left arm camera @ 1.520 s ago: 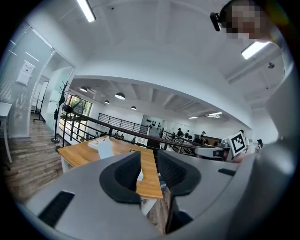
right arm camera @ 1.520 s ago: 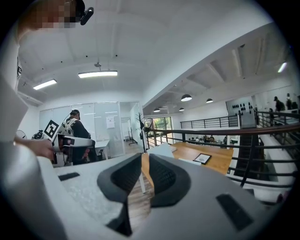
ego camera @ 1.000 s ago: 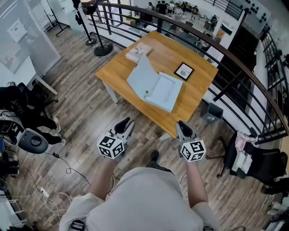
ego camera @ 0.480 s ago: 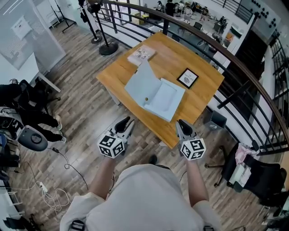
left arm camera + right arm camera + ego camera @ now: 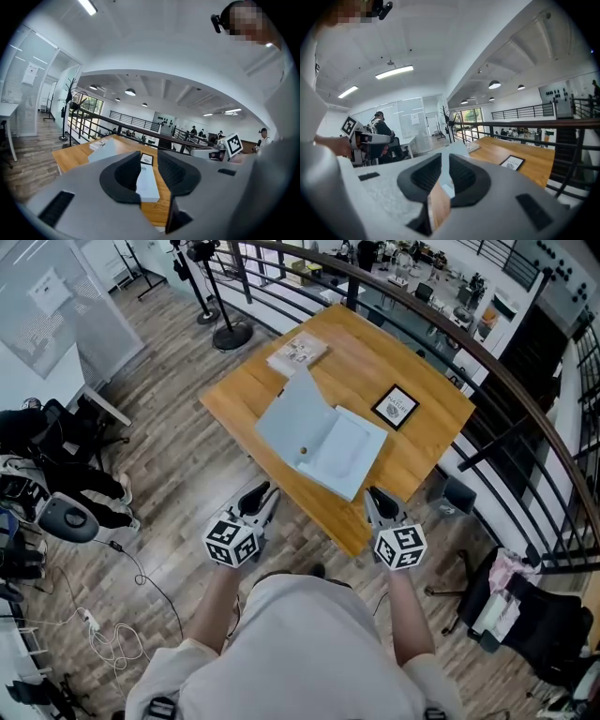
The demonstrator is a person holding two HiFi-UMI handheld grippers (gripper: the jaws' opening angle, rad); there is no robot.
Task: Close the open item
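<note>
1. Currently, your left gripper [image 5: 258, 499] hangs over the wood floor [image 5: 178, 474], just short of the near edge of the desk [image 5: 248, 381]. Its jaws stand apart, with nothing pinched between them.
2. Your right gripper [image 5: 377, 502] sits level with the left one, just beside the desk's near corner. Its jaws are spread a little as well, and they grip nothing.
3. The box [image 5: 323, 437] lies around the middle of the desk. It is pale blue and open: the lid is tilted up on the left side and the shallow tray lies flat on the right.
4. Through the gap between your left gripper's jaws you see the box well ahead, clear of both pads. Neither gripper touches the box or the desk.
5. A black-framed card [image 5: 396, 407] lies flat on the desk to the right of the box and a little beyond it, near but not touching.
6. A booklet [image 5: 297, 352] lies near the desk's far left edge, apart from the raised lid.
7. Each gripper's marker cube faces up toward your head camera, and your forearms reach forward side by side.
</note>
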